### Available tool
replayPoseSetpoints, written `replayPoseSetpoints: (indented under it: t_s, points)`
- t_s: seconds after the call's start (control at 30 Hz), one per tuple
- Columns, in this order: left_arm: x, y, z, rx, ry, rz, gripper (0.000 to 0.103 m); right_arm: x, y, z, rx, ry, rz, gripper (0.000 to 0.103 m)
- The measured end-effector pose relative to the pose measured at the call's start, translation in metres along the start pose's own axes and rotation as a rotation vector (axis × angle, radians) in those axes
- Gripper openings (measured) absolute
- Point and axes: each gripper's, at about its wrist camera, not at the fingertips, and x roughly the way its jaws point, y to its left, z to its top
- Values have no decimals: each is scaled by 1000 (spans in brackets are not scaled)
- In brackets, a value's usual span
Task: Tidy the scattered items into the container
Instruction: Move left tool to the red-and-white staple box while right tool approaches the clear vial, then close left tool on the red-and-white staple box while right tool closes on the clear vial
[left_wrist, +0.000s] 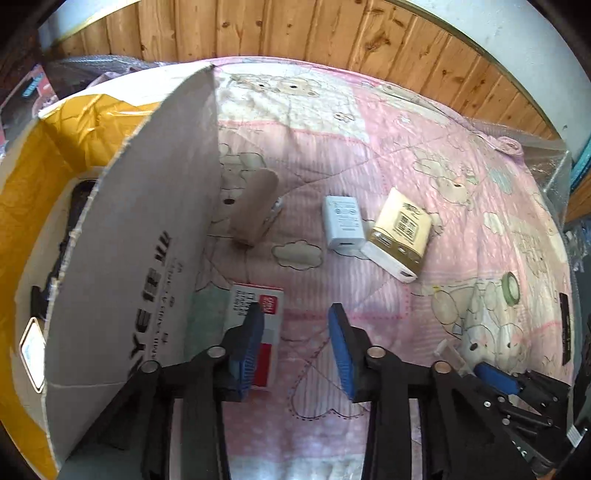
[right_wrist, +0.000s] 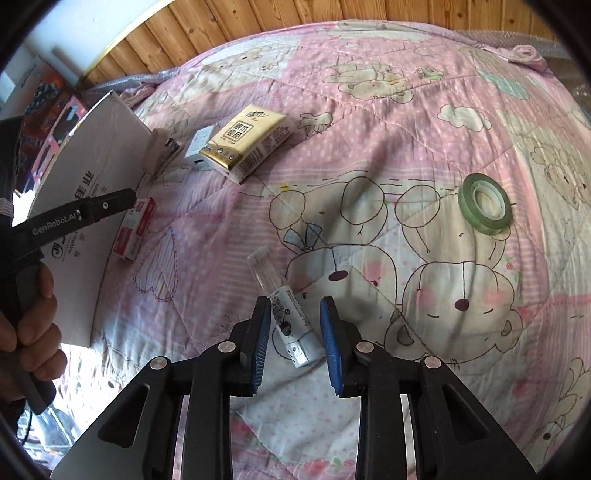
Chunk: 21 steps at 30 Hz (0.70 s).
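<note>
A bed (right_wrist: 388, 122) under a pink cartoon quilt carries everything — cardboard box (left_wrist: 122, 258) at left, red-white packet (left_wrist: 266, 325), stapler (left_wrist: 255, 210), white charger (left_wrist: 341, 223), tissue pack (right_wrist: 255, 144), green tape (right_wrist: 484, 203), white tube (right_wrist: 291, 321) at lower centre.

We only glimpse dark shapes inside the cardboard box (left_wrist: 33, 206), its raised flap (left_wrist: 147, 229) hiding most of them. The left finger (left_wrist: 251, 332) covers part of the red-and-white carton (left_wrist: 255, 295). Print on the tissue pack (right_wrist: 255, 142) is too small to read. The person's hand (right_wrist: 33, 325) runs off the frame edge.
</note>
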Motion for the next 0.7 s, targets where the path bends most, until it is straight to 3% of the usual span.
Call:
replayPoseSetpoints:
  t_s: [0.13,0.2,0.23,0.33,0.37,0.4,0.47,0.5,0.7]
  points:
    - [25,-12,-10,75,51,135,52,11,4,-1,-10,15,-9,33]
    - [35,-14,-15,94,37,217,59,10,4,-3,-11,6,-15,32]
    - [38,-11,-15,72,41,207,59,10,4,-4,-10,11,-20,29]
    - [35,7,-14,-44,60,15,52,6,-1,-7,4,16,-32,22]
    - [31,9,-13,-50,68,-58,43,4,-4,-8,14,15,-30,22]
    - [27,10,-12,-46,74,-91,42,2,-6,-8,20,15,-26,22]
    - [18,12,-12,-24,45,-31,45,-1,-7,-9,20,11,-22,22]
    - [15,15,-11,-22,30,4,52,-2,-6,-9,15,6,-23,23]
    - [37,11,-12,-2,55,43,61,4,-9,-9,38,5,-10,22]
